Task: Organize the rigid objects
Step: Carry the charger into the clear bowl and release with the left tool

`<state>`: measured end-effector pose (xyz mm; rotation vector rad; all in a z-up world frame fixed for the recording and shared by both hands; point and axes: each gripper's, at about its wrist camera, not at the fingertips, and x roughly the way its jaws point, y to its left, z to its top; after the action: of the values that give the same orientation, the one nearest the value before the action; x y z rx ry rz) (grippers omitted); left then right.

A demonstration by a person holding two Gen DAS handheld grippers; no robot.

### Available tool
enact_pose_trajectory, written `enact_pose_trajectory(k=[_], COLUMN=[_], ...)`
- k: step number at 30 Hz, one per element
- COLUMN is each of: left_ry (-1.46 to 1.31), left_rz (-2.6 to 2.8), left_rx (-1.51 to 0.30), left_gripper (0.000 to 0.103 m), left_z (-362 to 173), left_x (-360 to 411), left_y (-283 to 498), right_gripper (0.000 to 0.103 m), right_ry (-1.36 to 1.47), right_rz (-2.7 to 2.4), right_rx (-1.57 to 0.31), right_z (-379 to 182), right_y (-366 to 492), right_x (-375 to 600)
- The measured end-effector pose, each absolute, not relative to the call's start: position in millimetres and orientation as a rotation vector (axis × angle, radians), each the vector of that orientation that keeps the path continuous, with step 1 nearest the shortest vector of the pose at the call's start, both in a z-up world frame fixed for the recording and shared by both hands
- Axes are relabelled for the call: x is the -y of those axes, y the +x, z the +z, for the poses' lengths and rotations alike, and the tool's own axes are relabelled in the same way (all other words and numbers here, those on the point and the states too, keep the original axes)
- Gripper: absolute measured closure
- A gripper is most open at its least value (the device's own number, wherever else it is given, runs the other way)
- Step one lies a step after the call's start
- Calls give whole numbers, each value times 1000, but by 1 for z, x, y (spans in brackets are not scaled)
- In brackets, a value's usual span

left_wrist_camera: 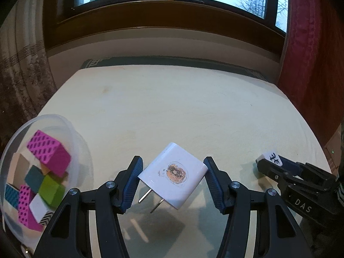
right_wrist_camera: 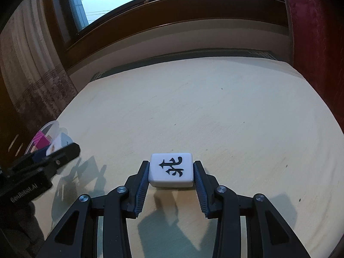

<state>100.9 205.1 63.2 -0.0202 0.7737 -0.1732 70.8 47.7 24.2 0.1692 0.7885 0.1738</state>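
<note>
Pale table [left_wrist_camera: 172, 107] under window. Left gripper [left_wrist_camera: 173, 173] clamps white charger [left_wrist_camera: 173, 175], lifted; right gripper [right_wrist_camera: 171, 171] pinches mahjong tile [right_wrist_camera: 171, 169]. Carry step; next likely into bowl [left_wrist_camera: 77, 137] with blocks [left_wrist_camera: 48, 154].

A home room: a pale table [left_wrist_camera: 172, 107] beneath a wood-framed window [left_wrist_camera: 172, 10] with curtains [left_wrist_camera: 21, 75].

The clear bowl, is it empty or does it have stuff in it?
It has stuff in it: the bowl holds a pile of colourful blocks.
</note>
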Motion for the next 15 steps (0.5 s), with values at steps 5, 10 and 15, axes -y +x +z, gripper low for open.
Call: enact_pose_trajectory(k=[5,10,15], left_ry=[-38,-59,-80], left_rz=[-149,-119,-82], left_rx=[-750,-732,-706], left_gripper=[44,44,44], left_z=[71,77,87], left_x=[-223,-247,-270], left_y=[93,83,75], right_gripper=[61,61,61], right_ry=[166,162,157], right_rz=[184,194,201], right_rx=[-792,-795,-799], right_z=[24,24,23], right_y=[68,65,63], right_x=[-53,-58,-60])
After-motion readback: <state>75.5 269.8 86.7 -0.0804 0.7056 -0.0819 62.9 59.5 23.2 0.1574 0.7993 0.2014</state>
